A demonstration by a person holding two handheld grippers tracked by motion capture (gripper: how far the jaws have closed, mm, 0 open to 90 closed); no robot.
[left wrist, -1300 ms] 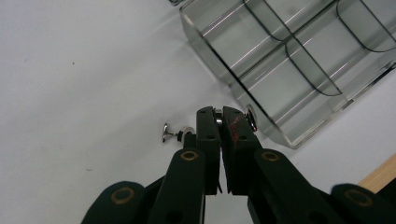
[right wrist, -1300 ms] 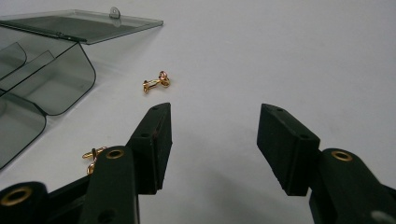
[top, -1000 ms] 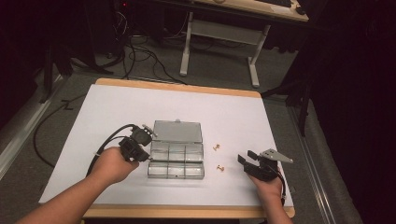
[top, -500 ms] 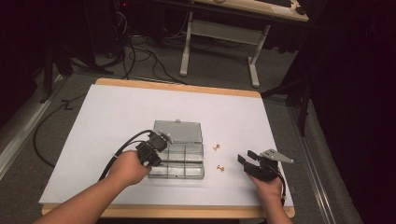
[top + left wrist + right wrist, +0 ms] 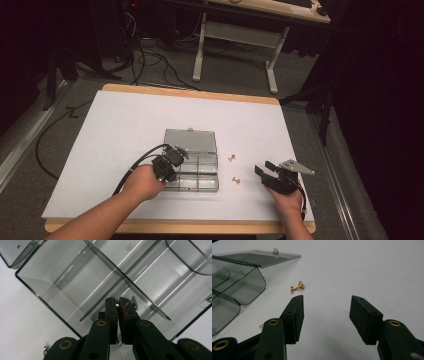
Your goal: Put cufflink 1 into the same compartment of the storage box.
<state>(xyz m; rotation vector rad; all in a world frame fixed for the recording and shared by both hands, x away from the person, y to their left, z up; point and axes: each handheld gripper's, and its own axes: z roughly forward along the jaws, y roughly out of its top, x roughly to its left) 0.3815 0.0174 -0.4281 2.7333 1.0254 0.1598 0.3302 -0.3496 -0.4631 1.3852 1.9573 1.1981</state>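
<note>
Change since 1.0 s ago: left tool has travelled from the left edge of the clear compartment box to a spot over its left compartments, lower centre of the high view. Right tool has not moved; it sits at lower right of that view, above the table.

Left tool: jaws pressed together on a small metal stud, silvery in the left gripper view, its head showing beside the jaw tips. Tips hang inside or just above a compartment next to a divider; I cannot tell whether the stud touches the floor of the box.

Right tool: jaws spread wide, nothing between them. In the right gripper view one gold stud lies on the table ahead of it, beyond the jaw tips. Second gold stud lies just right of the box in the high view.

Judgement: carry is finished, release into the compartment is the step due. Two studs are left to fetch.
</note>
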